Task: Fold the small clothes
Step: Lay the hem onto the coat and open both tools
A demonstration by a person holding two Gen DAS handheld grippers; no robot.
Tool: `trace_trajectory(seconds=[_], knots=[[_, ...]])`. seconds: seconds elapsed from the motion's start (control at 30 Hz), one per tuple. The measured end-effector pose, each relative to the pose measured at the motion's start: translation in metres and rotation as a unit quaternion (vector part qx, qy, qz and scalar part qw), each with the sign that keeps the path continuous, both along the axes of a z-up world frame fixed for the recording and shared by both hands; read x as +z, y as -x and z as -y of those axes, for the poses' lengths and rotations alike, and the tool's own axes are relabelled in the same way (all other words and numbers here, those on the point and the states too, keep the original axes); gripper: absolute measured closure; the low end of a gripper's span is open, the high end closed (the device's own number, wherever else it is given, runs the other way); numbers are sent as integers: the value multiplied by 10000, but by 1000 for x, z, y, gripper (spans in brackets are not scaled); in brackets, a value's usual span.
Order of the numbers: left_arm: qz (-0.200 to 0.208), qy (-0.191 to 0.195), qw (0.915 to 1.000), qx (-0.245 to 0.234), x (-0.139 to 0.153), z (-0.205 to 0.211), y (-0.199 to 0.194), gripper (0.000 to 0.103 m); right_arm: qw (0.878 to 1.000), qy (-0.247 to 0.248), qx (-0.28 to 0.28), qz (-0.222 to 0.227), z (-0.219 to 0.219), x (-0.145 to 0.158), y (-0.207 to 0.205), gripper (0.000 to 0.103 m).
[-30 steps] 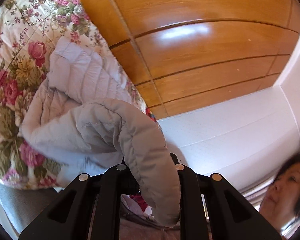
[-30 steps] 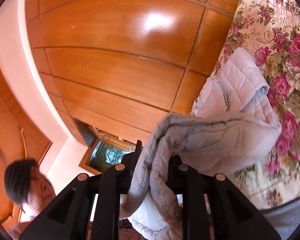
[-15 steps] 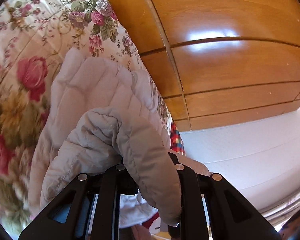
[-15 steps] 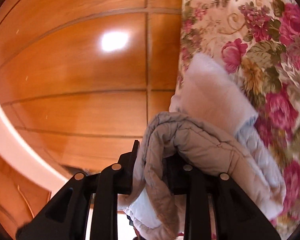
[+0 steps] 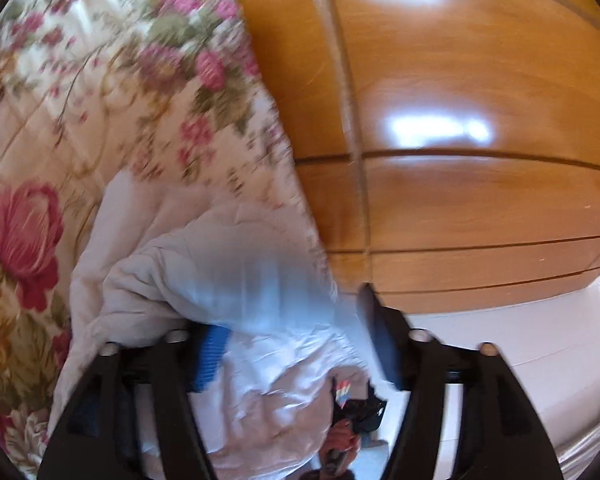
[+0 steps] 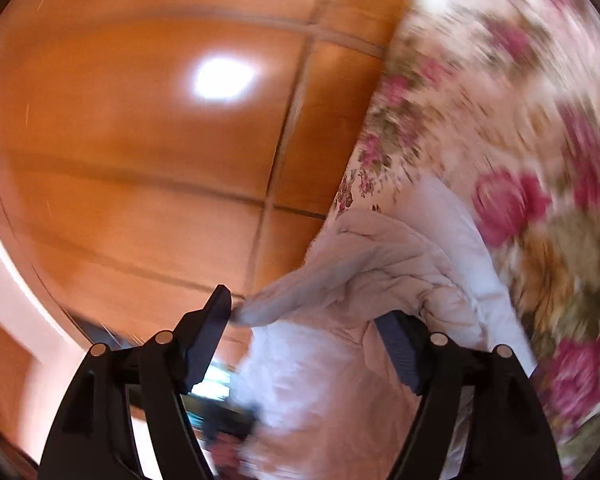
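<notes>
Both sets of tongs have just been opening up. The left gripper has its black jaws spread wide, with the pale grey quilted padded garment bunched loosely between them, pads not squeezing it. Same deal with the right gripper: jaws wide, a corner of the garment brushing the tip of the left-of-frame finger but nothing pinched.

The garment sits on a cream quilted bedspread printed with pink roses, right by its edge. Behind it is a glossy orange-brown wooden panelled wall, with a white wall in the lower right of the left wrist view.

Only the left view shows that white wall and, low down between the jaws, part of a hand gripping something dark. The right view shows a pale strip at the far left instead. Both are blurry.

The garment's long axis runs from the jaws diagonally up toward the bedspread.
</notes>
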State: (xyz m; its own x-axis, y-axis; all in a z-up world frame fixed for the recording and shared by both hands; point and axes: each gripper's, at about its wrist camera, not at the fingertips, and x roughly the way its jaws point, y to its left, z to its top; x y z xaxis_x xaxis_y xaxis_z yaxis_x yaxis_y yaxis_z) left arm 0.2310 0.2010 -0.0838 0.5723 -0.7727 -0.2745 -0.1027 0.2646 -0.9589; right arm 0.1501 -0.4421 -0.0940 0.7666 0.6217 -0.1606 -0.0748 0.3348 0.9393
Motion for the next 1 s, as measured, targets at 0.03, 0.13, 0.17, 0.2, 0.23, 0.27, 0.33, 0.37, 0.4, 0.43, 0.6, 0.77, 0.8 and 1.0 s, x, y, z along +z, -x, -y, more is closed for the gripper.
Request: trace_trajectory(seconds=[0.03,0.13,0.17,0.2,0.23,0.27,0.33,0.37,0.4,0.43,0.6,0.77,0.8,1.0], knots=[[149,-39,9998,117,7,-5,1,31,9995,289,-27,81,-2,7,3,26],[448,-302,9974,482,22,-20,5,21,9937,1045,-269,295,-3,27,11,22],[444,-536,9958,595,27,-23,7,21,9903,1304,-309,354,-4,33,11,20],[428,-845,9938,590,32,-22,6,21,9856,1621,-311,364,-7,39,8,18],[457,-1232,9900,504,37,-18,5,21,9818,1845,-279,355,-10,42,8,17],[547,-1658,9837,422,41,-11,5,21,9739,2242,-225,278,-16,46,4,17],[754,-2692,9599,224,49,8,2,21,9526,3037,-179,99,-31,52,-7,17],[866,-3038,9487,143,49,17,0,21,9386,3448,-132,-1,-40,53,-14,17],[917,-3263,9408,68,46,20,-2,21,9255,3785,-61,-139,-48,53,-23,17],[849,-3599,9291,-59,42,27,-9,21,9177,3968,0,-196,-53,52,-27,19],[550,-3992,9141,-454,18,46,-25,43,8659,4980,362,-310,-80,39,-47,61],[578,-4285,9004,-476,12,51,-22,88,8572,5141,165,-271,-80,35,-38,97],[622,-4376,8959,-439,15,52,-20,91,8586,5121,100,-236,-79,39,-35,98],[1067,-4540,8846,2,47,57,-8,97,8587,5096,-538,44,-70,72,-23,103]])
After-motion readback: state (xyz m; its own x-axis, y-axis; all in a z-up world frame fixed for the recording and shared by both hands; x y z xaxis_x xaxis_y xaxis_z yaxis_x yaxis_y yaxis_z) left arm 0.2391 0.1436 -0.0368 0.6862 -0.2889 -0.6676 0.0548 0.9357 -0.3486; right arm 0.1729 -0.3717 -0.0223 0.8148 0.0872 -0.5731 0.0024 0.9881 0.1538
